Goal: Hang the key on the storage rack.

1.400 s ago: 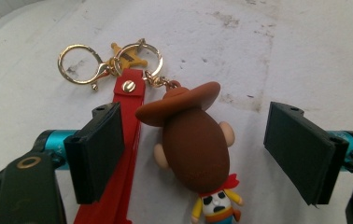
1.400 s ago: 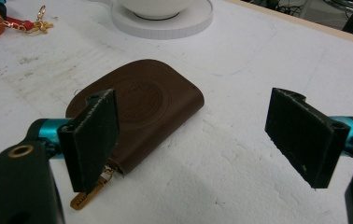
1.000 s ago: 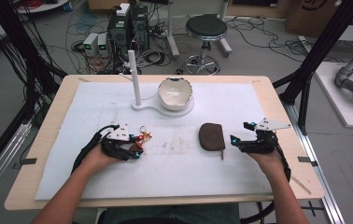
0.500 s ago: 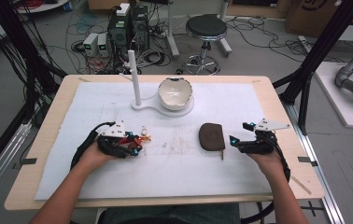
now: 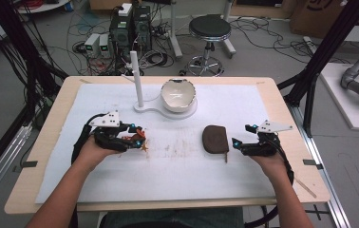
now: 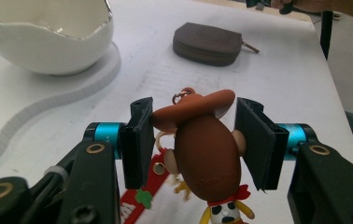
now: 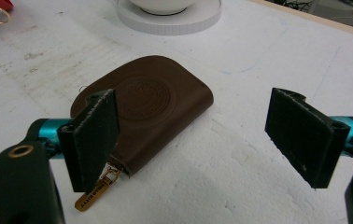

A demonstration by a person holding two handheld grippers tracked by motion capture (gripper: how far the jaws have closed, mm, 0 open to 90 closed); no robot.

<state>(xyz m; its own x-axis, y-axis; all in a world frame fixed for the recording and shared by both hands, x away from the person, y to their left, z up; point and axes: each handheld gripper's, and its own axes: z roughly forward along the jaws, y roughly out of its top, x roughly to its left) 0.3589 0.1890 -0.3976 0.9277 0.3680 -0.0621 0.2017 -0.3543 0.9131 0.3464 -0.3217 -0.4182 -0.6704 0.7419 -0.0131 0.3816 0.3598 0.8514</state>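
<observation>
keychain grip is off-centre; pouch not yet held

nearest you, your left hand-held gripper has its jaws around the brown-hatted cowboy figure keychain, low over the white padded surface at its left side. the pads sit at the hat brim and head, but a gap shows at the right pad, so i judge the pinch loose. if you lift fast, the rounded head could roll out, and the dangling red strap and gold ring could snag on the surface.

your right hand-held gripper is spread wide, holding nothing, with the flat dark brown leather zip pouch lying just ahead of its left jaw. closing from here would likely catch only a corner, or push the pouch away.

farther off, the white eggshell-shaped bowl sits on its white base beside the white upright post; a wide swing could knock either.
</observation>
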